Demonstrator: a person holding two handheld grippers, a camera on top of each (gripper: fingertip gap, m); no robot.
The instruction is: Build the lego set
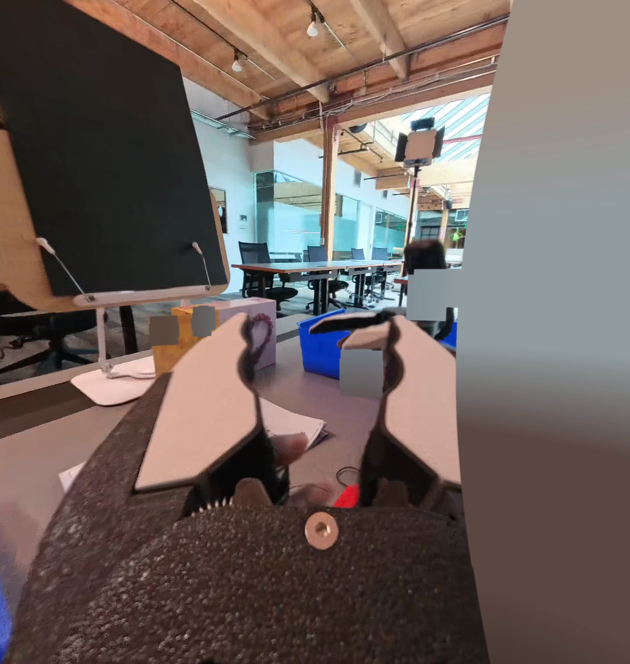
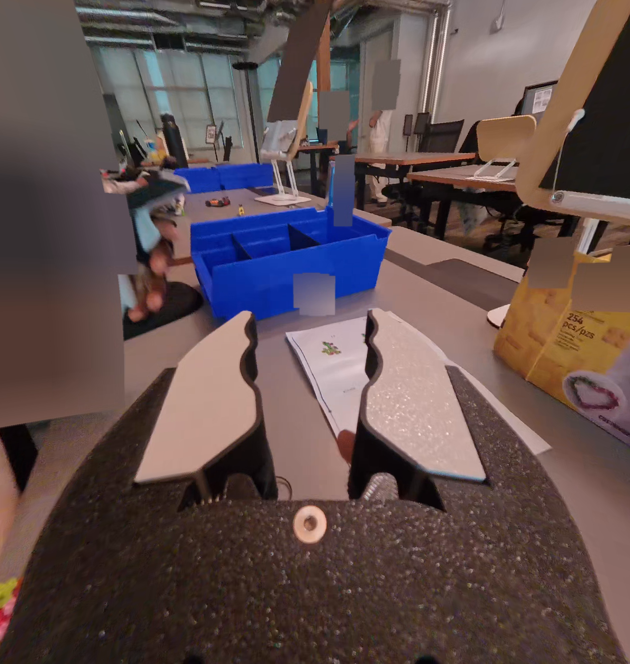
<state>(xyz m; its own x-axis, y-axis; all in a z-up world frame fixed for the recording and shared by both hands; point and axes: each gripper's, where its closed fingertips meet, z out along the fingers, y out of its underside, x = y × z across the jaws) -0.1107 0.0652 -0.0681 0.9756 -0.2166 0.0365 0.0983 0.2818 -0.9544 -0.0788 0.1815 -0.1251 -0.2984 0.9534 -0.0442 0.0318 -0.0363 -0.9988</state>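
Left gripper [image 1: 320, 323]: jaws parted, nothing between them, fingers pointing toward 12 o'clock, raised above the table. Right gripper [image 2: 309, 316]: jaws likewise parted and empty, fingers toward 12 o'clock, held low.

Ahead of the right claw [image 2: 308, 325], whose jaws stand apart, bare grey counter [image 2: 432, 287] lies open at 12 o'clock up to the blue divided bin [image 2: 288, 258], which blocks the way beyond. A flat instruction sheet [image 2: 327, 359] lies at 1 o'clock. The yellow lego box [image 2: 557, 345] walls off 3 o'clock, with the book stand [image 2: 593, 118] overhanging it. From the left claw [image 1: 320, 323], also with jaws apart, the stand's base [image 1: 108, 386] sits at 10 o'clock, the box [image 1: 245, 316] at 11.
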